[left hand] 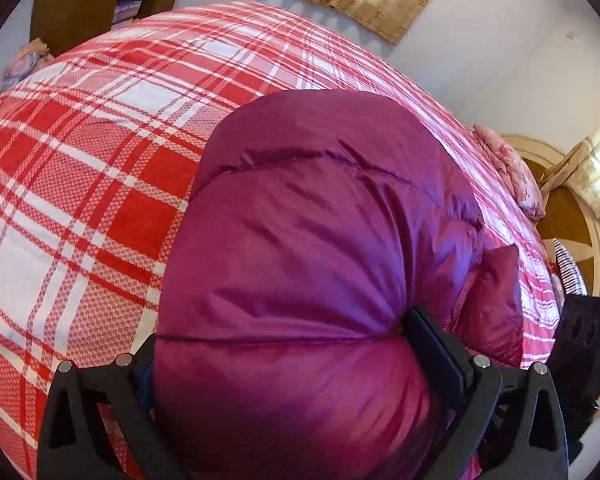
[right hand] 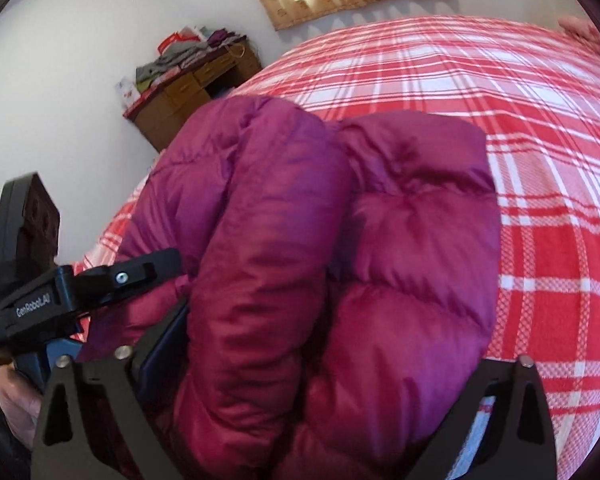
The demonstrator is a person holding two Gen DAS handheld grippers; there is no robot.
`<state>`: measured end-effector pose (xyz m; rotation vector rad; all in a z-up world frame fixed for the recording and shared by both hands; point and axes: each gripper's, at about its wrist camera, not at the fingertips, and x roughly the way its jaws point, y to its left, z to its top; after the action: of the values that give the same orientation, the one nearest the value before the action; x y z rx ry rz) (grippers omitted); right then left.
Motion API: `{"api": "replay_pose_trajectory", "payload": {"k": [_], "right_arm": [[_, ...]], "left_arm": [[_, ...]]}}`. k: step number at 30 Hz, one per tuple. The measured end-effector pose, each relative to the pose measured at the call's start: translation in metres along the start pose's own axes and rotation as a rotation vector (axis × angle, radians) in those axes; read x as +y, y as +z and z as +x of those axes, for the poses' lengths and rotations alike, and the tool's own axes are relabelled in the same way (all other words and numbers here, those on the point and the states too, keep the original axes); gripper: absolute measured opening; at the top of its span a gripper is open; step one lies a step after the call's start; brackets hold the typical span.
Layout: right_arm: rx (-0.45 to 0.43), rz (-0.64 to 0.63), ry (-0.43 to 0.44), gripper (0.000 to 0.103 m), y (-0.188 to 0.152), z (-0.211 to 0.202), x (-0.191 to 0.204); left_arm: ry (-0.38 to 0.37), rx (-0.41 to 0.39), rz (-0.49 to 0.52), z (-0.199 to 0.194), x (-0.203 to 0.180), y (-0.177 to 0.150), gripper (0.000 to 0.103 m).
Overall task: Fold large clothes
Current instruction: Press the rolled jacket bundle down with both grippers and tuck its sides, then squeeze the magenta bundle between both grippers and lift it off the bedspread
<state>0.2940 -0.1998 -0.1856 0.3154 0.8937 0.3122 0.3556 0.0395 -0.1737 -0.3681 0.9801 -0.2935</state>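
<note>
Jacket (left hand: 320,240) is already doubled into a puffy bundle at the bed's (left hand: 80,160) near edge, left gripper (left hand: 284,356) and right gripper (right hand: 300,364) both spread wide around its bulk, so I'd judge only flattening remains.

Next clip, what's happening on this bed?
A person with a handheld gripper in each hand is folding a magenta puffer jacket on a bed with a red-and-white plaid bedspread. The jacket is already bundled into a thick fold. The left gripper and the right gripper each straddle the padded bulk with jaws spread wide. Whether the pads are squeezing the fabric or just around it is unclear.
</note>
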Motion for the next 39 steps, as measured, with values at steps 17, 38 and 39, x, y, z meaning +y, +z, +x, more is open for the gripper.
{"api": "replay_pose_trajectory", "payload": {"k": [17, 38, 39], "right_arm": [[0.000, -0.021, 0.013, 0.043, -0.022, -0.022, 0.029], [-0.065, -0.066, 0.073, 0.040, -0.028, -0.069, 0.068], [-0.067, -0.078, 0.078, 0.040, -0.027, -0.069, 0.073]], "left_arm": [[0.034, -0.033, 0.103, -0.023, -0.021, -0.023, 0.075], [0.014, -0.155, 0.113, -0.098, -0.026, -0.043, 0.071], [0.016, -0.169, 0.104, -0.105, -0.021, -0.043, 0.071]]}}
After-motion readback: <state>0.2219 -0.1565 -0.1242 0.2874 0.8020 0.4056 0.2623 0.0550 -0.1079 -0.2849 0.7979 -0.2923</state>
